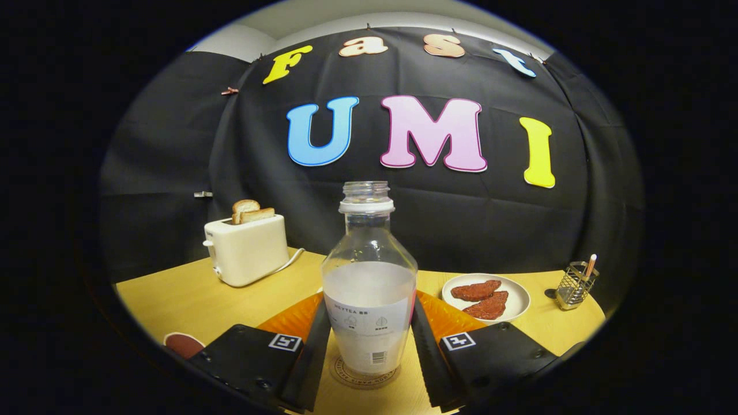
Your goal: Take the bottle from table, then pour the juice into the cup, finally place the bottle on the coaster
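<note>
The broad yellow wooden bench runs across the booth, and on it, off to the left and well back, sits a cream-coloured toaster with two slices of toast standing in its slots. To the right of centre is a white round plate holding two reddish-brown patties, and farther right a small wire holder.

Up close, the gripper has its jaws flanking a clear plastic bottle, uncapped, about half full of pale whitish juice. The bottle stands upright, long axis vertical, mouth pointing straight up. Its base rests on a round brown coaster with a printed ring, which I'd judge means the placing step is nearly done. Both fingers lie right against the bottle's sides; whether they are pressing or just let go, I cannot tell. A flat orange mat shows beyond the jaws on either side of the bottle. Smallest, a dark reddish round thing sits just left of the gripper.
</note>
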